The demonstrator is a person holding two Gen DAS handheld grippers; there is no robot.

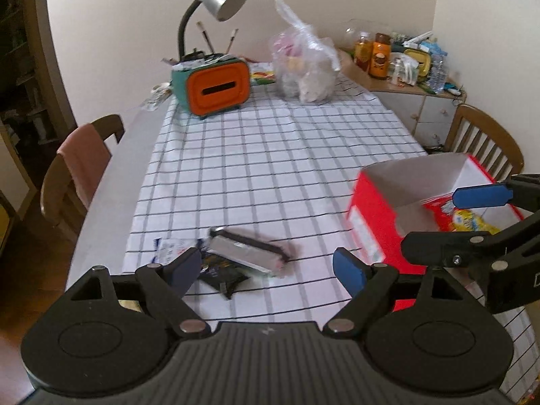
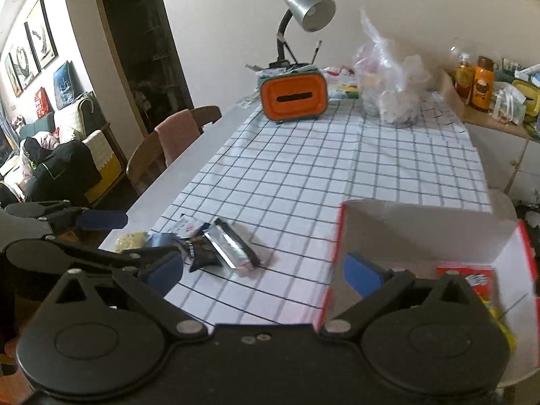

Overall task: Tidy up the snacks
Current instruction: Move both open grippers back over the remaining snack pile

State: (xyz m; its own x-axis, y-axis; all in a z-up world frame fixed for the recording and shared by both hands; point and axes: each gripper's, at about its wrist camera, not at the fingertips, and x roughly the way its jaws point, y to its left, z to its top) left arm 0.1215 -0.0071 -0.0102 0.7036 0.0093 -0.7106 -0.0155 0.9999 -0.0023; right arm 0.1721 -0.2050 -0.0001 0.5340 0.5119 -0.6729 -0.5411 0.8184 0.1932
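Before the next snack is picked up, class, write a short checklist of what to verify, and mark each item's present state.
1. Left gripper open and empty: ok.
2. Right gripper open and empty: ok.
3. Silver snack bar lying free on the checked cloth: ok.
4. Red box open-topped, with room left: ok.
5. Dark packet free to lift: not ok, the bar overlaps it.
6. Number of packets in the small heap: cannot tell, blurred.

Table (image 1: 111, 182) w/ checked cloth (image 1: 270, 155): snack packets (image 1: 243, 253), red box (image 1: 388, 216), orange holder (image 1: 216, 87).
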